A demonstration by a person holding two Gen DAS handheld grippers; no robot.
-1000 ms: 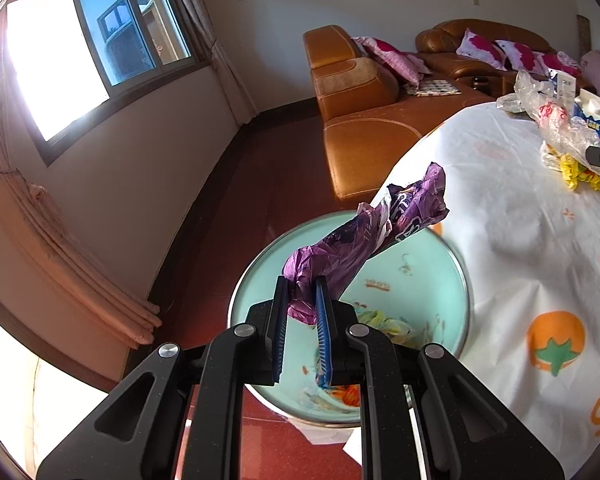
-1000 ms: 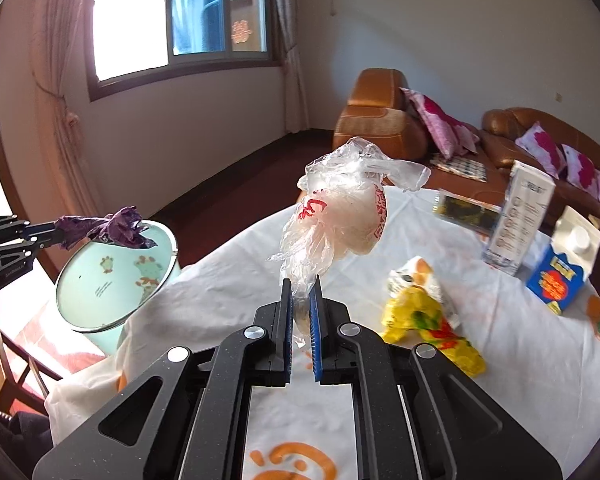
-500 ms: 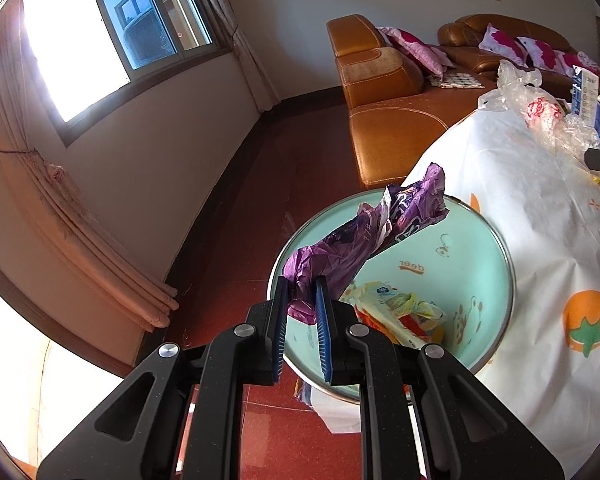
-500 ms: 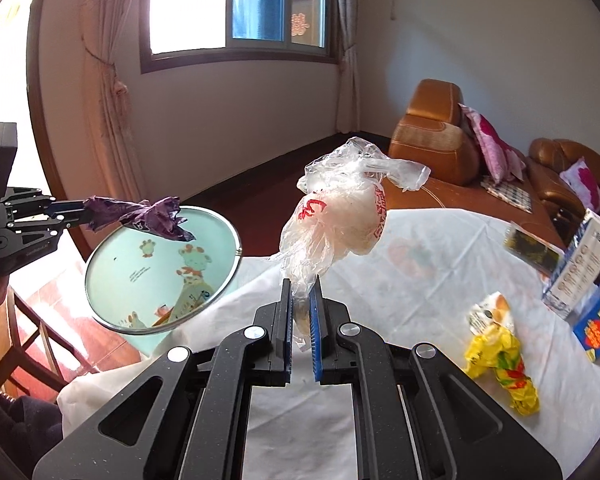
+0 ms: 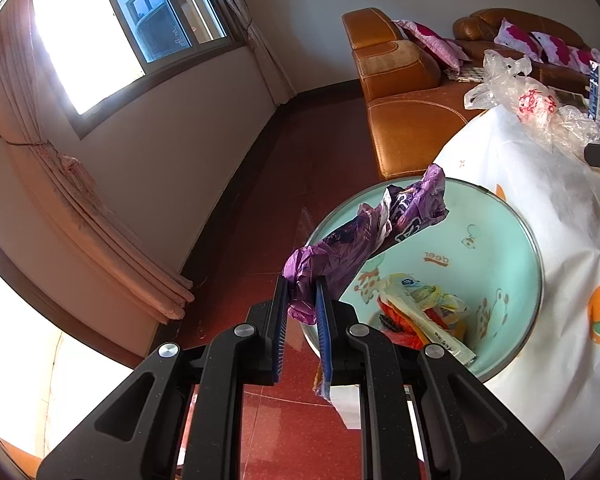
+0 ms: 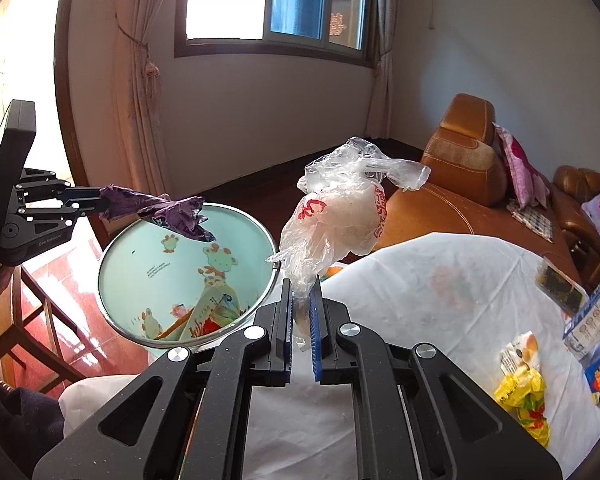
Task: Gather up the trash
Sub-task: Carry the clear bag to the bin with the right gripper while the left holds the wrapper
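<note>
My left gripper (image 5: 302, 286) is shut on a crumpled purple wrapper (image 5: 380, 236) and holds it over the near rim of a mint green trash bin (image 5: 500, 240); it also shows in the right wrist view (image 6: 104, 202) with the wrapper (image 6: 168, 212) above the bin (image 6: 172, 260). The bin holds several pieces of trash (image 5: 420, 312). My right gripper (image 6: 300, 288) is shut on a clear plastic bag with red print (image 6: 336, 216), held above the table edge right of the bin. The bag shows in the left wrist view (image 5: 528, 100).
The white tablecloth with orange prints (image 6: 420, 300) carries a yellow snack wrapper (image 6: 524, 396), blue cartons (image 6: 596, 328) and a dark packet (image 6: 560, 284). An orange leather sofa (image 5: 400, 88) stands beyond. A wooden chair frame (image 6: 32, 320) stands left of the bin.
Both grippers have moved toward the bin with their loads. The purple wrapper now hangs over the bin's opening, and the plastic bag has come closer to the bin's right rim.
</note>
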